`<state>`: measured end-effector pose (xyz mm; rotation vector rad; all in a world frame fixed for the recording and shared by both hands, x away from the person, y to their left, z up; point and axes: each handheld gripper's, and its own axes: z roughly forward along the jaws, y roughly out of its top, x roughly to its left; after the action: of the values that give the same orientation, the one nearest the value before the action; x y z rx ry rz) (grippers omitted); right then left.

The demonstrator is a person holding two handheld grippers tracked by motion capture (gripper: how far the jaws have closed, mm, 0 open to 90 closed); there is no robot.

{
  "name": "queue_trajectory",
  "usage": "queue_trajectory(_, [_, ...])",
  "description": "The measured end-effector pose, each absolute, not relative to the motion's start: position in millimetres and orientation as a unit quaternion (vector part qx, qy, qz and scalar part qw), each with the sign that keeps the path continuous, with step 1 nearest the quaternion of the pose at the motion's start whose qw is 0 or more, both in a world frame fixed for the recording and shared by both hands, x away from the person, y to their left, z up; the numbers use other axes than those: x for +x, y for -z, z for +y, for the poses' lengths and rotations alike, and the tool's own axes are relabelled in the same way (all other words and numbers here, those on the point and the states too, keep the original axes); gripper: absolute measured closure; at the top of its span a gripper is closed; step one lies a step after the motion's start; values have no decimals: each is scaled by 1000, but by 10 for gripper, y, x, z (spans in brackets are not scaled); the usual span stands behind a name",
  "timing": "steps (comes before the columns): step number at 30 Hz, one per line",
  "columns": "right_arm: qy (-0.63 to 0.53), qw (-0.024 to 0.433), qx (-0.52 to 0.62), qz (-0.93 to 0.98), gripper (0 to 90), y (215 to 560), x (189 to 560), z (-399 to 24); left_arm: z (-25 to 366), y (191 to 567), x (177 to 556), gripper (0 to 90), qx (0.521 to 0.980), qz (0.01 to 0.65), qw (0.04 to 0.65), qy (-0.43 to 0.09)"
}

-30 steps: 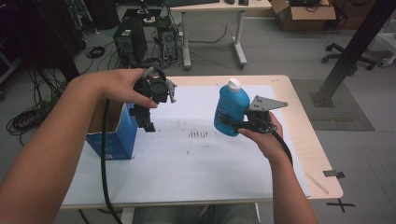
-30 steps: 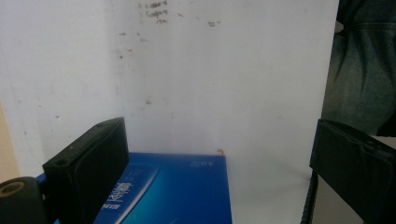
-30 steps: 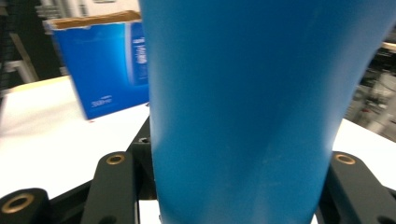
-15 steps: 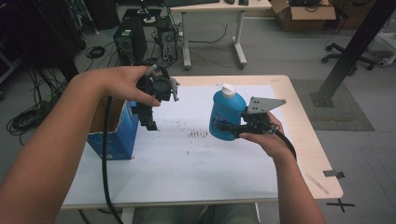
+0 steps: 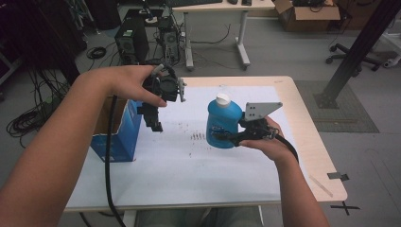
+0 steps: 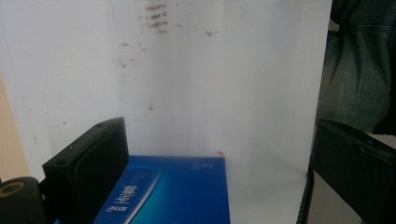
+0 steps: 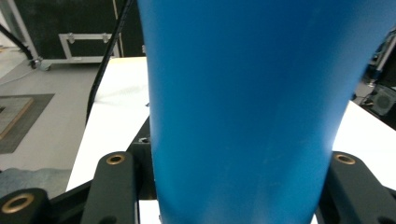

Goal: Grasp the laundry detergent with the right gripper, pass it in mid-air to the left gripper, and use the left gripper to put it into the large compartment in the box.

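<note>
Carry stage in hand: right claw [image 5: 226,137] clamped on blue bottle [image 5: 223,122], white-capped, upright, held off the white-covered counter [image 5: 246,184] near its middle. Left claw [image 5: 155,122] spread and empty, hanging just beside open blue box [image 5: 118,137] at counter's left edge. Next move, as judged: bottle across to box, lowered upright through the opening, left claw kept aside.
</note>
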<state>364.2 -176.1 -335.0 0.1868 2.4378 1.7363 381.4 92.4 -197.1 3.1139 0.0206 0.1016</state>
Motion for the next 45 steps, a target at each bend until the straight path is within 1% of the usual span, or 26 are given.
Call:
queue_trajectory(22, [-573,53,23,818,452,3434,3652,-1450,785,1923,3766,48,1000,-1,16,-27])
queue_trajectory(45, [-572,31,12,820,451,3506,3706,-1165,696,1859,3708,45,999,-11,20,-25])
